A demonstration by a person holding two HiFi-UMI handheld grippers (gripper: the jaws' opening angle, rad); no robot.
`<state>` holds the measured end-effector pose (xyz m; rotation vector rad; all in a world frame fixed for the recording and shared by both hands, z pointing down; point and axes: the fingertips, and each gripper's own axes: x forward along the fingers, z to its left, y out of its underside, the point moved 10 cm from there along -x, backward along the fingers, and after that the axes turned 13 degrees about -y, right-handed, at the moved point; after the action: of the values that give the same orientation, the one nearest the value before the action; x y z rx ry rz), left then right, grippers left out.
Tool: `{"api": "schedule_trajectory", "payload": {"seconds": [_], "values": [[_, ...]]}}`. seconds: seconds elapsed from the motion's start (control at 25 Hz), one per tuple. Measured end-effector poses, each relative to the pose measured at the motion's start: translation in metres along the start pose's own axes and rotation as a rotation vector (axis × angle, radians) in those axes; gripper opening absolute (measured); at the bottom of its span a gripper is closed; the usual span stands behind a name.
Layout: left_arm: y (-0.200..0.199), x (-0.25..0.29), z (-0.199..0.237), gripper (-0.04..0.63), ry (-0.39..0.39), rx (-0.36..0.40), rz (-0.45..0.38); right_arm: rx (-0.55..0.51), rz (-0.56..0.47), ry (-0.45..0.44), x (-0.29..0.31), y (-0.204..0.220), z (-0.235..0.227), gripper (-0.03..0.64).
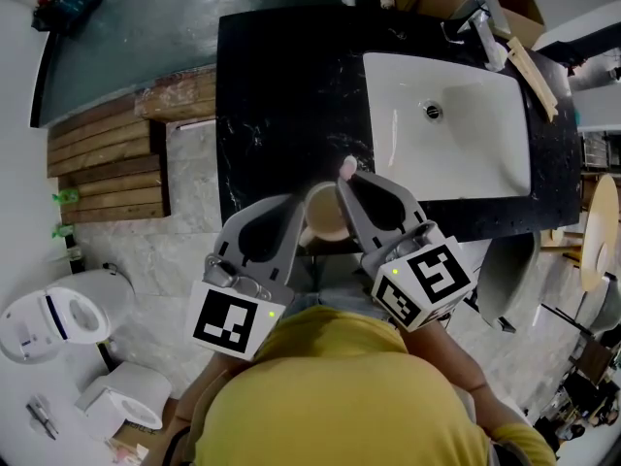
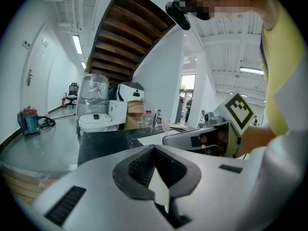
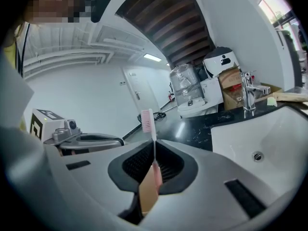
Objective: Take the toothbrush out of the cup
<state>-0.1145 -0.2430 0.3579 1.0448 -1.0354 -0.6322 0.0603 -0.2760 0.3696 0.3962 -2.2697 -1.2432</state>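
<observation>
A tan cup (image 1: pixel 325 216) stands at the front edge of the black counter (image 1: pixel 281 95). A pink toothbrush (image 1: pixel 347 168) rises out of it, head up. My right gripper (image 1: pixel 352 180) is shut on the toothbrush stem just above the cup. In the right gripper view the toothbrush (image 3: pixel 147 121) stands upright between the jaws, with the cup (image 3: pixel 147 198) below. My left gripper (image 1: pixel 299 214) is shut on the cup's left wall. In the left gripper view the cup (image 2: pixel 161 189) shows pale behind the shut jaws.
A white sink (image 1: pixel 456 163) with a faucet (image 1: pixel 480 17) fills the counter's right half, right beside the cup. A wooden slat platform (image 1: pixel 107 163) and a toilet (image 1: pixel 58 318) lie to the left on the floor. Boxes stand behind the counter.
</observation>
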Motion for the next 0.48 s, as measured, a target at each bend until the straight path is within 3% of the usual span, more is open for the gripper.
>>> {"api": "schedule_trajectory", "payload": {"seconds": [0.48], "values": [[-0.009,-0.015,-0.015,0.011,0.016,0.022,-0.050,-0.123,-0.108,-0.014,-0.022,-0.017,0.027,0.029]]}}
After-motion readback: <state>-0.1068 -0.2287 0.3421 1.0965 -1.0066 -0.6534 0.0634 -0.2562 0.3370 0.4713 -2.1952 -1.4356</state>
